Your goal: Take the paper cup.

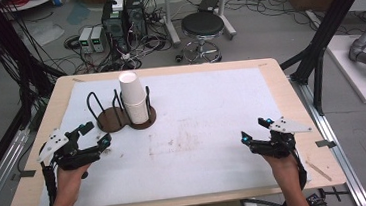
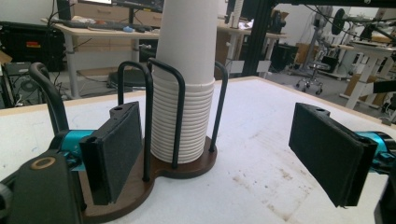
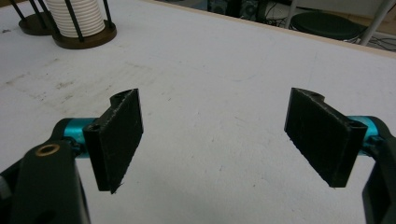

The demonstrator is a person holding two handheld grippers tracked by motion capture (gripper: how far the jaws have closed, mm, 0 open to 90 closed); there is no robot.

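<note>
A tall stack of white paper cups stands in a dark wooden holder with black wire loops at the table's left-centre. My left gripper hovers open just in front and left of the holder, jaws wide with nothing between them. In the left gripper view the cup stack rises close ahead, between and beyond the two pads. My right gripper is open over the bare white mat at the right, far from the cups. The cup stack sits at the top left of the right gripper view.
A white mat with faint stains covers the wooden table. The holder's second wire bay to the left of the cups holds nothing. Beyond the table are a black stool, computer boxes and cables on the floor.
</note>
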